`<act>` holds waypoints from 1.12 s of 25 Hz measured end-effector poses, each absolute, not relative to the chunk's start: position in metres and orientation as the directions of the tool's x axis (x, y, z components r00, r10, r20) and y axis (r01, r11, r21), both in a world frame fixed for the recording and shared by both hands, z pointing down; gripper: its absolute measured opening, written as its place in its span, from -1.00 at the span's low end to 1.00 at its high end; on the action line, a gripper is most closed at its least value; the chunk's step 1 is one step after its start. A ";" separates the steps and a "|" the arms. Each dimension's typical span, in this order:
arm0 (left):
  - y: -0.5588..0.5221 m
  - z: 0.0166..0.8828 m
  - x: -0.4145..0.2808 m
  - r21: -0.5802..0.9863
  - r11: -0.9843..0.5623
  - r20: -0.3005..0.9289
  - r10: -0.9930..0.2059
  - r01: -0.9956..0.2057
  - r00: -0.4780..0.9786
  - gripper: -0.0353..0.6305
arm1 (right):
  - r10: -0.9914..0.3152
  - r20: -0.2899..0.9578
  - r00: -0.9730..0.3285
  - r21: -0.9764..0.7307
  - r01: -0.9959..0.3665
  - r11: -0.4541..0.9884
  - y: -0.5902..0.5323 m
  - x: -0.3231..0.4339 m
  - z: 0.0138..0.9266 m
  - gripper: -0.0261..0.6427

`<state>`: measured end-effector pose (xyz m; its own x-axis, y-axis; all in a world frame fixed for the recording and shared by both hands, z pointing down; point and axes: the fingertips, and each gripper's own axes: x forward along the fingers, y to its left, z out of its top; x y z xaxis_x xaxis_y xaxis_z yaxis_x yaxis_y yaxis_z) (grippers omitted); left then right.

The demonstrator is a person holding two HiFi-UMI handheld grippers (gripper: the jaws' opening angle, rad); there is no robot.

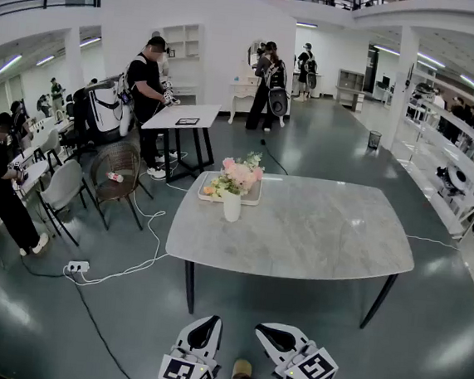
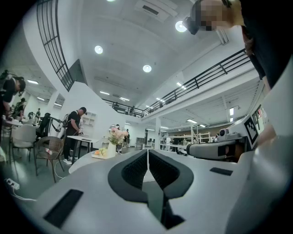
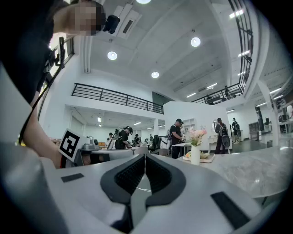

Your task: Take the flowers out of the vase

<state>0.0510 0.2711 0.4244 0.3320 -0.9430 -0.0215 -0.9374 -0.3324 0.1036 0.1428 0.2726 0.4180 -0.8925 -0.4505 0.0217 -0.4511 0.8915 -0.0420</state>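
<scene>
Holding left tool (image 1: 205,323), right tool (image 1: 273,334) level, jaws together, empty, before table (image 1: 316,234).

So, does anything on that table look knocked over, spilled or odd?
Nothing stands out. The vase stands upright with the flowers in it, just in front of a tray near the table's far edge. Nothing is spilled.

Left gripper (image 1: 206,323), right gripper (image 1: 267,331): level, jaws together.

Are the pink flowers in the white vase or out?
In: the pink flowers stand in the mouth of the white vase.
</scene>
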 end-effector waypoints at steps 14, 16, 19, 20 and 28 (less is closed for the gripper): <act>0.141 0.432 0.007 0.086 -0.338 -0.002 -0.941 -0.937 0.339 -0.82 | -0.440 0.041 -0.897 -0.017 -0.441 0.898 0.144 0.078 0.423 -0.85; 0.125 0.436 0.000 0.092 -0.336 0.006 -0.941 -0.937 0.338 -0.82 | -0.439 0.047 -0.897 -0.022 -0.440 0.898 0.128 0.071 0.427 -0.85; 0.102 0.440 -0.007 0.101 -0.332 0.016 -0.942 -0.938 0.335 -0.82 | -0.442 0.057 -0.895 -0.034 -0.444 0.895 0.104 0.065 0.431 -0.85; 0.095 0.442 -0.009 0.104 -0.332 0.020 -0.942 -0.938 0.335 -0.82 | -0.444 0.059 -0.894 -0.037 -0.446 0.894 0.097 0.063 0.432 -0.85; 0.038 0.449 -0.019 0.114 -0.350 0.040 -0.934 -0.930 0.356 -0.82 | -0.461 0.070 -0.885 -0.060 -0.465 0.883 0.041 0.051 0.440 -0.85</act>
